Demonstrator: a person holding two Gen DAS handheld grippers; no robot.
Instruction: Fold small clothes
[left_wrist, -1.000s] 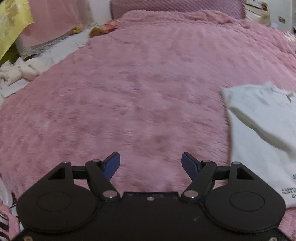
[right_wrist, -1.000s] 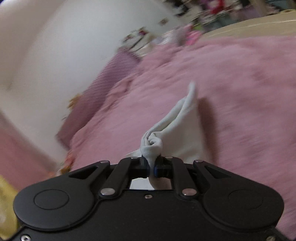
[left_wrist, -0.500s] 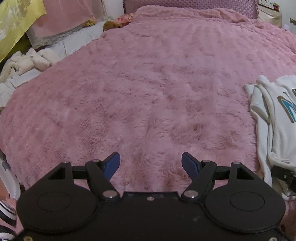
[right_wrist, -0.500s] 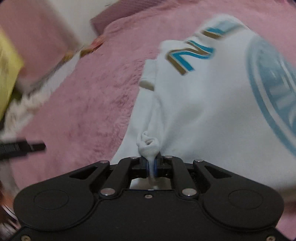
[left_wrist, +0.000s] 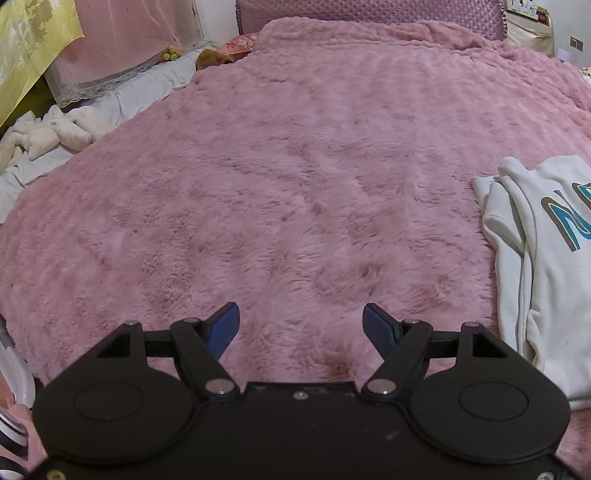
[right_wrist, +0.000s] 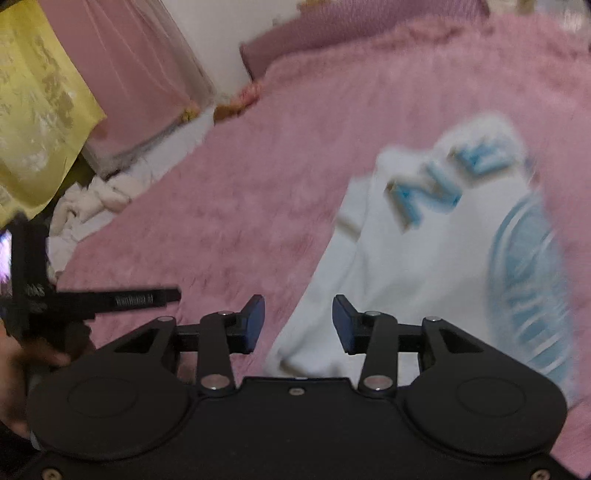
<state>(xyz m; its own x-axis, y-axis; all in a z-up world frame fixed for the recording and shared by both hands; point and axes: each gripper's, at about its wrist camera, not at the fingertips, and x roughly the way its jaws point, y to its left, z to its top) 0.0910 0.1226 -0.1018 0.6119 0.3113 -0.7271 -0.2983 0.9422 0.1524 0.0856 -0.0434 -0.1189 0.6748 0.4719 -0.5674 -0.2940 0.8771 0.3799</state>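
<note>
A small white shirt (right_wrist: 436, 258) with blue letters and a blue round print lies print side up on the pink fluffy blanket (left_wrist: 295, 184). In the left wrist view the shirt (left_wrist: 546, 258) lies at the right edge, rumpled along its left side. My right gripper (right_wrist: 298, 325) is open and empty, just above the shirt's near edge. My left gripper (left_wrist: 301, 325) is open and empty over bare blanket, to the left of the shirt. It also shows at the left of the right wrist view (right_wrist: 110, 297).
White bedding and a soft toy (left_wrist: 55, 129) lie off the blanket's left edge. A yellow cloth (left_wrist: 33, 48) and pink curtain (left_wrist: 133, 33) hang at the far left. A purple headboard (left_wrist: 369, 11) stands at the back.
My right gripper has opened and let go of the shirt's bunched edge. The shirt was swung over and laid print side up. The left gripper stayed open.
</note>
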